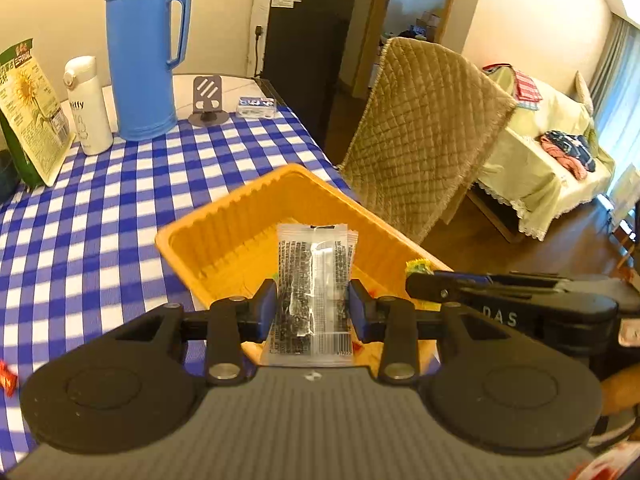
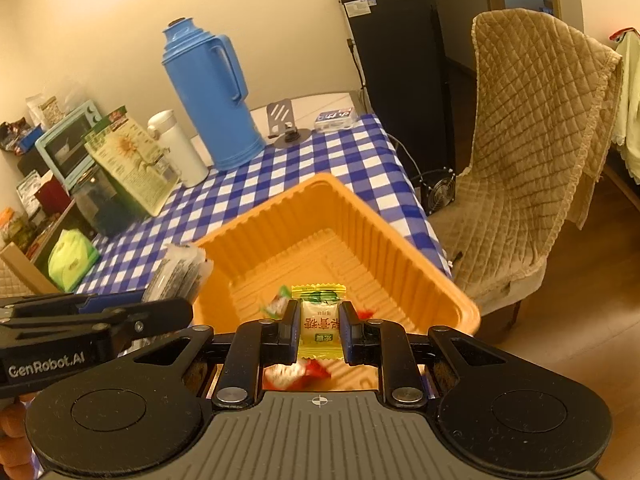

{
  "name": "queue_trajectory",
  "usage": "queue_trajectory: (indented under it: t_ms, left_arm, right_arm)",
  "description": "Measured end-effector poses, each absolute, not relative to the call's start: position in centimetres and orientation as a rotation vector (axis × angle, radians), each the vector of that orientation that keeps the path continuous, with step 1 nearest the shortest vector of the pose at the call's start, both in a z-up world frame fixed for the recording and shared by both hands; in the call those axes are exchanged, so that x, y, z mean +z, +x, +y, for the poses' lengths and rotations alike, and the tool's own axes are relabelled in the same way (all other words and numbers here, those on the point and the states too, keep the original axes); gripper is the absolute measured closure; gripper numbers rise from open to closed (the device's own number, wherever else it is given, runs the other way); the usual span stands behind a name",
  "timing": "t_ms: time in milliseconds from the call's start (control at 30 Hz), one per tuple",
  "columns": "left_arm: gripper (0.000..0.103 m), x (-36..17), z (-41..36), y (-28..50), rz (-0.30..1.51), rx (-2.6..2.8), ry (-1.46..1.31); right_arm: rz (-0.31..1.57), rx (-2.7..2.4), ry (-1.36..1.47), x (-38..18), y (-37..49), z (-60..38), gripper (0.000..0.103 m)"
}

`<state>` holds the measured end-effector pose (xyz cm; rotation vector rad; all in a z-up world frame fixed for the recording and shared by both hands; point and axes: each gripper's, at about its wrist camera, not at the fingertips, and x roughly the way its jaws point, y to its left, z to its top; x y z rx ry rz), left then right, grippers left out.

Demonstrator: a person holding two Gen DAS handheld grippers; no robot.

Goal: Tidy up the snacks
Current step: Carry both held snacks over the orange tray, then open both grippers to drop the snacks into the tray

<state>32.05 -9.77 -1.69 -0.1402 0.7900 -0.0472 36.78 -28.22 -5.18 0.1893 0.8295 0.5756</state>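
An orange ribbed tray (image 1: 240, 216) (image 2: 360, 216) stands on the blue checked tablecloth. My left gripper (image 1: 313, 308) is shut on a clear packet with black contents (image 1: 314, 280), held above the tray's near side. The packet also shows in the right wrist view (image 2: 178, 276) at the tray's left rim. My right gripper (image 2: 319, 330) is shut on a yellow wrapped candy (image 2: 320, 320) over the tray. Its tip and the candy (image 1: 418, 267) show at the tray's right rim in the left wrist view. Red and white wrapped candies (image 2: 296, 372) lie in the tray below.
A blue thermos (image 1: 142, 52), a white bottle (image 1: 88, 104), a sunflower seed bag (image 1: 30, 108), a phone stand (image 1: 208, 100) and a small box (image 1: 256, 106) stand at the table's back. A quilted chair (image 1: 420, 132) stands right of the table. A red candy (image 1: 6, 376) lies at the left.
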Motion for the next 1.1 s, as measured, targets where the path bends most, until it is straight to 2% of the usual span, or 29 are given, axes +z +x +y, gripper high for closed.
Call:
queue_trajectory:
  t_ms: [533,1100]
  left_arm:
    - [0.068,-5.3,-6.5,41.2,0.873,0.011,-0.088]
    - [0.068,-7.9,-5.3,43.7,0.935,0.013,-0.094]
  right_arm:
    - [0.861,0.574,0.189,-7.3,43.6,-25.2,0.082]
    - [0.908,0.547,0.168,-9.4,45.4,-23.9,0.082]
